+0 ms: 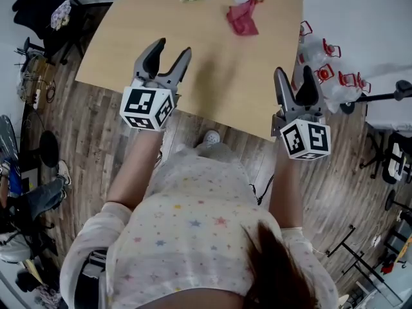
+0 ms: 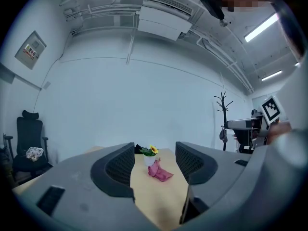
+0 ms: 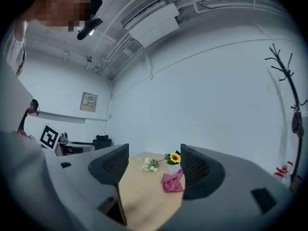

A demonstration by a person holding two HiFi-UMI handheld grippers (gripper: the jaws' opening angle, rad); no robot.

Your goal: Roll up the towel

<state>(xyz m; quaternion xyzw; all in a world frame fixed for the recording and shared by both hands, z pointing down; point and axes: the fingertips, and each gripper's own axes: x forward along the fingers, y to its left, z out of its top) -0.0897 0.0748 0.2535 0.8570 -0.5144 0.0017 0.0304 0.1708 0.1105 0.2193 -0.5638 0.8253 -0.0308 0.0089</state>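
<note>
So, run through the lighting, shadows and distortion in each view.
Head view: even light, with a soft shadow on the light wooden table. Left gripper view: strong fisheye bend, dark corners, bright ceiling strip lights. Right gripper view: same bend; the crumpled pink cloth towel reads small but clear.

The head view looks steeply down from above the person onto the left gripper [image 1: 174,47], right gripper [image 1: 294,73] and table [image 1: 212,76]. Each gripper view faces level along its jaws. All three share the towel [image 1: 243,18] far ahead of both grippers.
</note>
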